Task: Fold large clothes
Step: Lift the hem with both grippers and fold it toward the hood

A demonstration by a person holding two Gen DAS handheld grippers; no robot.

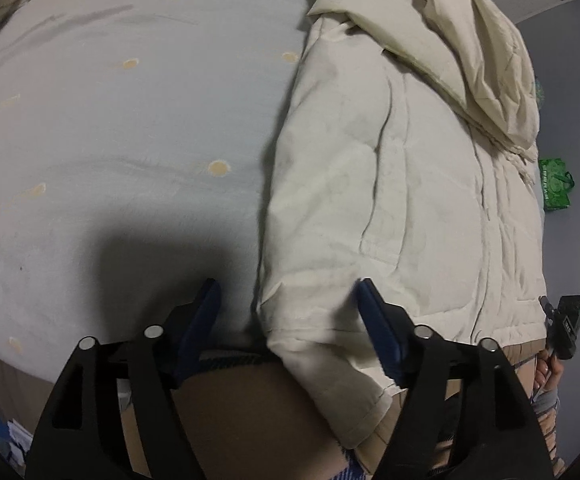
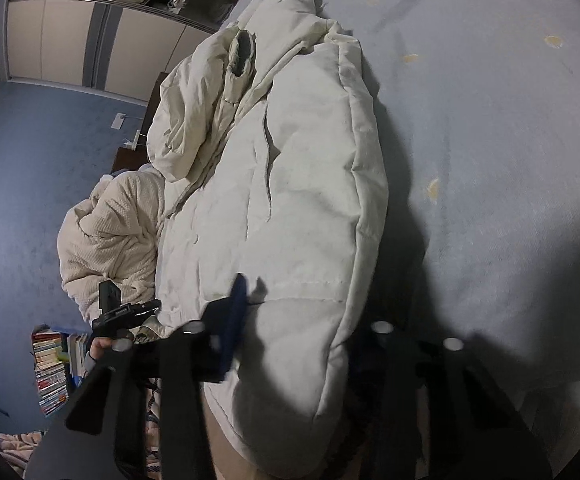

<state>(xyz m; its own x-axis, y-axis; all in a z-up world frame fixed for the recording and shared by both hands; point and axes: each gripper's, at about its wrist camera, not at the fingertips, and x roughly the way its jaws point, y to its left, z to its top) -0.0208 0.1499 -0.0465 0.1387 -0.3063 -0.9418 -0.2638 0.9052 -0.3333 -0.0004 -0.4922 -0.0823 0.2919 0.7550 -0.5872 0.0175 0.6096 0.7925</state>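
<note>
A cream puffer jacket [image 1: 390, 184] lies lengthwise on the pale grey bed sheet [image 1: 109, 128], its hem hanging over the near bed edge and its hood and a sleeve piled at the far end. My left gripper [image 1: 285, 296] is open, its blue pads astride the jacket's near left hem corner. In the right wrist view the jacket [image 2: 290, 200] fills the middle. My right gripper [image 2: 302, 320] is open around the hem bulge; the left pad [image 2: 235, 312] shows and the right finger is hidden behind the padding.
The sheet [image 2: 490, 140] stretches wide beside the jacket. A green bag [image 1: 556, 184] lies on the floor past the bed. A cream fleece garment [image 2: 109, 232] sits at the bed's side, a book stack [image 2: 51, 368] stands on the blue floor, and wardrobe doors [image 2: 65, 40] stand beyond.
</note>
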